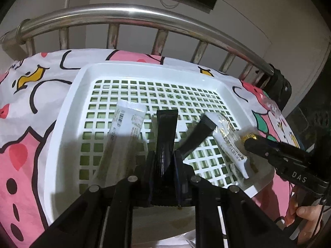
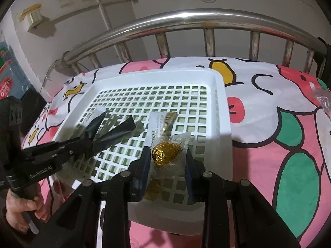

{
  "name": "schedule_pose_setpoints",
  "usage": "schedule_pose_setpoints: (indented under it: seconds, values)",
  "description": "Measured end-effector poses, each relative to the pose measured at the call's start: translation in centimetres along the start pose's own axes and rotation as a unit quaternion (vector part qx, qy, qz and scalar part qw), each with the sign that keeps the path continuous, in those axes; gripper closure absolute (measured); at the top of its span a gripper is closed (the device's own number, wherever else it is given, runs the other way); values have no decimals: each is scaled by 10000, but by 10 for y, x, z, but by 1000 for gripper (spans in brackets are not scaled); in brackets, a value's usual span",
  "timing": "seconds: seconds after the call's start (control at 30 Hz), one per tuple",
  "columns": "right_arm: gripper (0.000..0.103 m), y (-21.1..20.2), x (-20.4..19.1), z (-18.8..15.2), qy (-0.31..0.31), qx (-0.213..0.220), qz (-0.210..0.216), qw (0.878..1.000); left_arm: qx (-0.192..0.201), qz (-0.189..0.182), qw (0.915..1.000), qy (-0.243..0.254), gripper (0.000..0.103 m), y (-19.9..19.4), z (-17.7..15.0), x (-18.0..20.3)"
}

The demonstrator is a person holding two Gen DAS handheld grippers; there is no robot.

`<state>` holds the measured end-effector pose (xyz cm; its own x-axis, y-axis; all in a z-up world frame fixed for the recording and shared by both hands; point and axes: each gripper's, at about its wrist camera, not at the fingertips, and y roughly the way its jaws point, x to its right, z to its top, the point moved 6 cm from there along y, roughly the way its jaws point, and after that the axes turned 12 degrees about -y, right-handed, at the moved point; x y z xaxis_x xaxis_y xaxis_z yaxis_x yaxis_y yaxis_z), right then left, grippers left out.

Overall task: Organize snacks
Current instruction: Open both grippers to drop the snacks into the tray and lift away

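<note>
Left wrist view is looking down on a white plastic basket [image 1: 62,136] with a square-grid floor, sitting on a bed covered by a pink cartoon-print sheet [image 1: 24,107], a scuffed steel bed rail [image 1: 128,12] curving behind. The left claw [image 1: 164,155] is standing narrow around a slim, glossy black sachet [image 1: 166,128] that is poking up between its pads; whether the pads are pressing it I cannot tell. A flat white stick pack [image 1: 124,130] with a barcode is lying just left of it on the grid, and a second white pack [image 1: 229,142] is lying to the right.

Right wrist view is showing the right claw [image 2: 168,161] partly open over the basket floor, a crinkly clear wrapper with a gold-foil ball [image 2: 166,152] sitting between its pads, which are not visibly squeezing it.
</note>
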<state>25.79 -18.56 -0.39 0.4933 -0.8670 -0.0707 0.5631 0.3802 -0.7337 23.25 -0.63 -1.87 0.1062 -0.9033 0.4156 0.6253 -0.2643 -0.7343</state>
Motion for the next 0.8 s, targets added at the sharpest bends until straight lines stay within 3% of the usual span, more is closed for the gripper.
schedule_pose_setpoints:
  seconds: [0.03,0.1,0.13,0.17,0.27,0.53,0.8]
  values:
    - [58,-2,2,0,85,25,61,9999,-9,-33,10000,-47,73,-1,1,-1]
    - [34,-13,7,0,327,216,205,9990,61,-108,9999,-95,50,-9,2,-1]
    - [28,-20,9,0,412,345,244,9983,123,-147,9998,-111,31,-14,3,0]
    - [22,-32,12,1,528,539,277,9968,217,-208,9995,-122,20,-22,4,1]
    - [21,-63,12,1,606,895,397,9933,460,-397,9981,-95,8,-50,7,6]
    - [10,-134,-24,-22,48,1591,359,9866,1101,-531,9925,27,0,-123,-6,6]
    - [8,-146,-56,-57,-313,1560,225,9870,1112,-230,9935,-39,0,-136,-46,-16]
